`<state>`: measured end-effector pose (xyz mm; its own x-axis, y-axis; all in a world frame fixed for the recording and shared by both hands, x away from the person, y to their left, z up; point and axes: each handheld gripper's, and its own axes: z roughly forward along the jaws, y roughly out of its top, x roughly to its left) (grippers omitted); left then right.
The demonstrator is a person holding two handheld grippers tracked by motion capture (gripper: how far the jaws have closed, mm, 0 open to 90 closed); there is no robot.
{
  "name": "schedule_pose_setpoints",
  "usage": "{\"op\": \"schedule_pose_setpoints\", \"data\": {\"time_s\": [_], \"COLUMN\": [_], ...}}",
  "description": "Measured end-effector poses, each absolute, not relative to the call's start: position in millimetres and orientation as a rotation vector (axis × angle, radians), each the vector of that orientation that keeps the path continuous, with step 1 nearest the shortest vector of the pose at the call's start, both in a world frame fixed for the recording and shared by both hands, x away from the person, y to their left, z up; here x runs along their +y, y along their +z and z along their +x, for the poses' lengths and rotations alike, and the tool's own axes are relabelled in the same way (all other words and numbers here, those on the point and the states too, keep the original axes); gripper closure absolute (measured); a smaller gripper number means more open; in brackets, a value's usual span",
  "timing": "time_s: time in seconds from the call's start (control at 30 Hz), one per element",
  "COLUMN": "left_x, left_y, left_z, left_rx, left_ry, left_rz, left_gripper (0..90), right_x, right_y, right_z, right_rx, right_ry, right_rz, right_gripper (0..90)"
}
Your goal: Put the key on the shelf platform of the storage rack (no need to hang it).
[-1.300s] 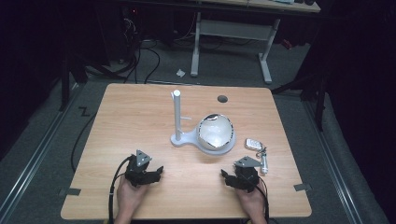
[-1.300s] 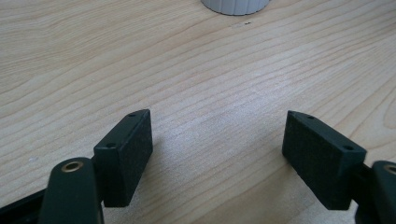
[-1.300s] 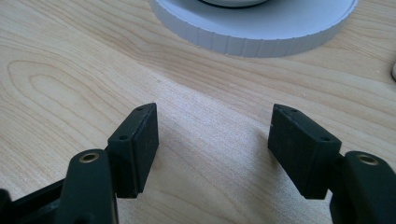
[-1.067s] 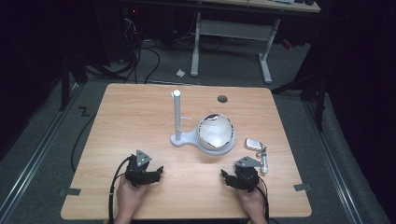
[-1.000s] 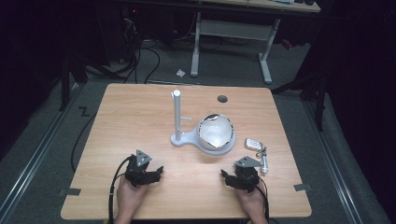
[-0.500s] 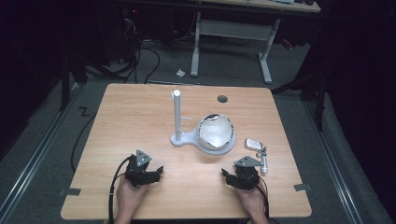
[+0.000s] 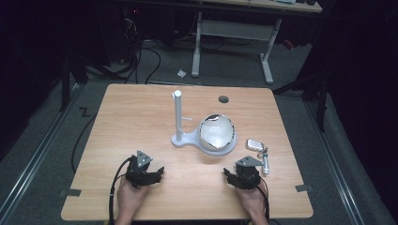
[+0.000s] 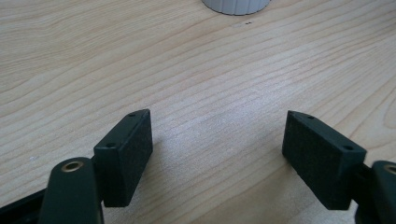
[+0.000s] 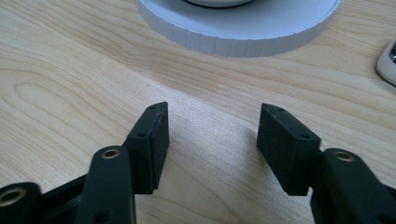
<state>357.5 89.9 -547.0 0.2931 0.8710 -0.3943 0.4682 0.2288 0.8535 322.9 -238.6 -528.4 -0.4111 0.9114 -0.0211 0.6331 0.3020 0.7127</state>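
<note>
A white stand point(image 7: 179, 119) with an upright post rises at the table's middle, its round base point(image 7: 212, 146) carrying a white bowl-shaped dish point(image 7: 217, 132). A key fob with keys point(image 7: 259, 150) lies just right of it. My left gripper point(image 7: 152, 174) rests on the wood near the front left, open with nothing between its jaws point(image 8: 217, 144). My right gripper point(image 7: 231, 176) rests at the front right, open and empty point(image 9: 212, 133), pointing at the stand's base rim point(image 9: 238, 32). The fob's edge point(image 9: 387, 58) shows at the right in the right gripper view.
The wooden table point(image 7: 126, 117) has a dark round hole point(image 7: 224, 99) near its far edge. Tape marks point(image 7: 70, 192) sit at the front corners. Beyond the table stand a white desk frame point(image 7: 232, 33) and floor cables point(image 7: 141, 56).
</note>
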Motion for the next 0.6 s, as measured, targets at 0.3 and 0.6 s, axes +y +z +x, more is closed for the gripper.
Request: {"op": "schedule_pose_setpoints", "data": {"time_s": [0.3,0.6], "left_x": [90.1,90.1], "left_y": [-547.0,-547.0], "left_z": [356.9,356.9], "left_rx": [1.343,1.343], "left_ry": [0.441,0.442], "left_rz": [1.408,1.407], "left_gripper": [24.8,24.8], "right_x": [-248.8,-266.1], "right_y": [-519.5,-506.8], "right_z": [318.7,311.9], "right_rx": [2.093,2.062], "right_ry": [0.956,1.002], "right_rz": [1.398,1.402], "right_gripper": [52.0,56.2]}}
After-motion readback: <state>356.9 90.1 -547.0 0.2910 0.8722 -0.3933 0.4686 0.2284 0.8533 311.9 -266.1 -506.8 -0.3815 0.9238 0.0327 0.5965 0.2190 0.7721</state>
